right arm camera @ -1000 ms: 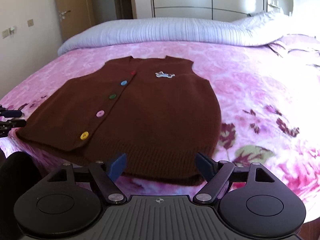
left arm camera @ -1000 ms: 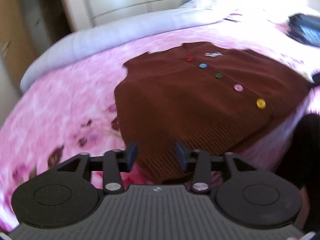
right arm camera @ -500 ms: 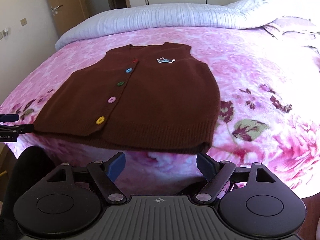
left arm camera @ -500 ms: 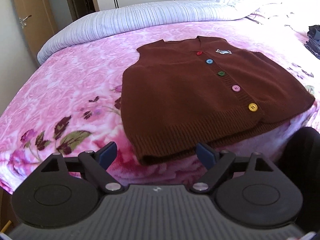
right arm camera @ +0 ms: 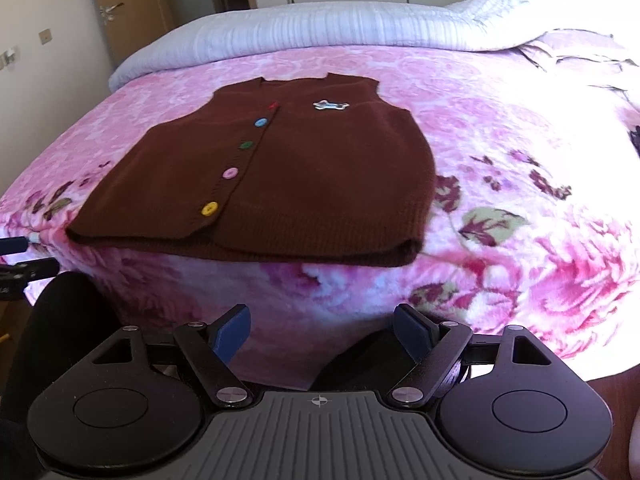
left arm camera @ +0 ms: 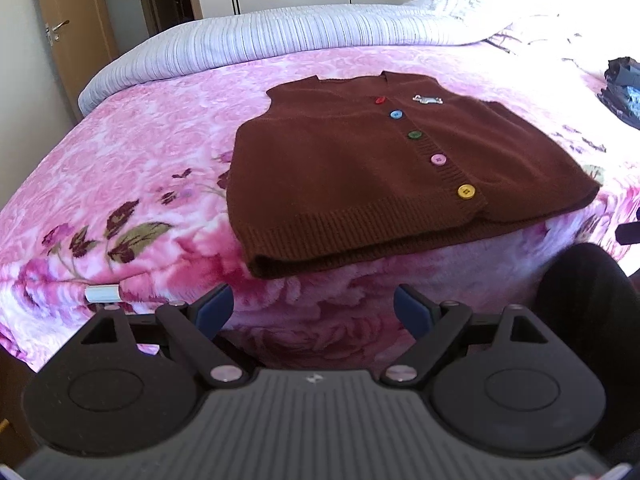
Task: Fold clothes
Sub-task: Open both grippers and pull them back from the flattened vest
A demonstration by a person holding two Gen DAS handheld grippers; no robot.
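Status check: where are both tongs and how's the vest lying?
Left tongs open, empty. Right tongs open, empty. Brown vest flat on pink blanket, buttoned, hem at bed edge, unfolded. Nothing on it.

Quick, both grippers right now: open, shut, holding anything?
Left gripper: open, nothing between its fingers, short of the brown knitted button-up vest.
Right gripper: open, empty, also short of the vest.

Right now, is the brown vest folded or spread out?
Spread out: the brown vest lies flat on the pink blanket, buttoned, both shoulders and full hem showing.
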